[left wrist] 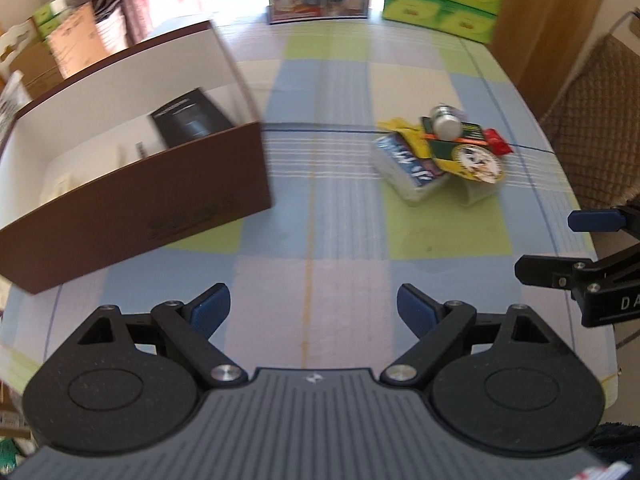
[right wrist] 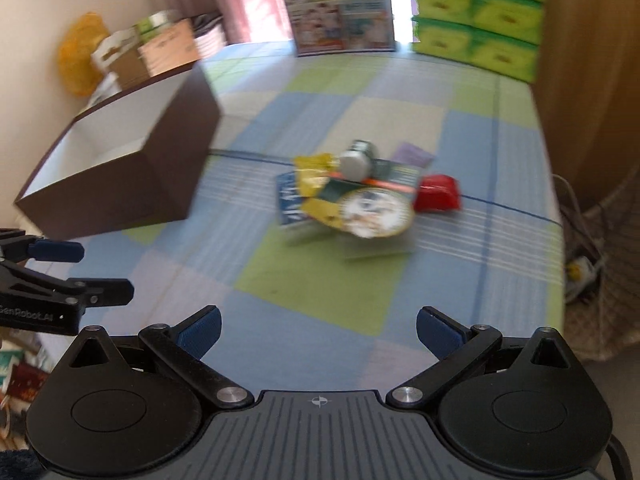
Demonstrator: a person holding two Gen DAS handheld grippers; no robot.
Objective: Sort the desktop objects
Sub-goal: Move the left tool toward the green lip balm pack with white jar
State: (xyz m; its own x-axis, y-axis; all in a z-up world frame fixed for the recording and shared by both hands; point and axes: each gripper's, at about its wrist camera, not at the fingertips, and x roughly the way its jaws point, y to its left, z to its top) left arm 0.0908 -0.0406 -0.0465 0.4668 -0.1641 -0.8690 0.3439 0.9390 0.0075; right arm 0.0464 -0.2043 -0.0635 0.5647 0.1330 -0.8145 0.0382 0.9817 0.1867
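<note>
Clutter (left wrist: 440, 152) is sitting in 1 heap mid-table on the checked cloth (left wrist: 320, 240), right of the brown box (left wrist: 140, 200). I am holding my left claw (left wrist: 313, 312) and right claw (right wrist: 319, 330) wide open, both gripping nothing and hovering short of the heap. A small can (left wrist: 446, 120) is perching on top of the packets, so I am judging that a careless nudge could roll it off. The red packet (right wrist: 436, 194) is lying at the far edge, overlapped, so pulling it could be dragging its neighbours. Green cartons (left wrist: 440, 4) are standing well behind, blocking nothing.
</note>
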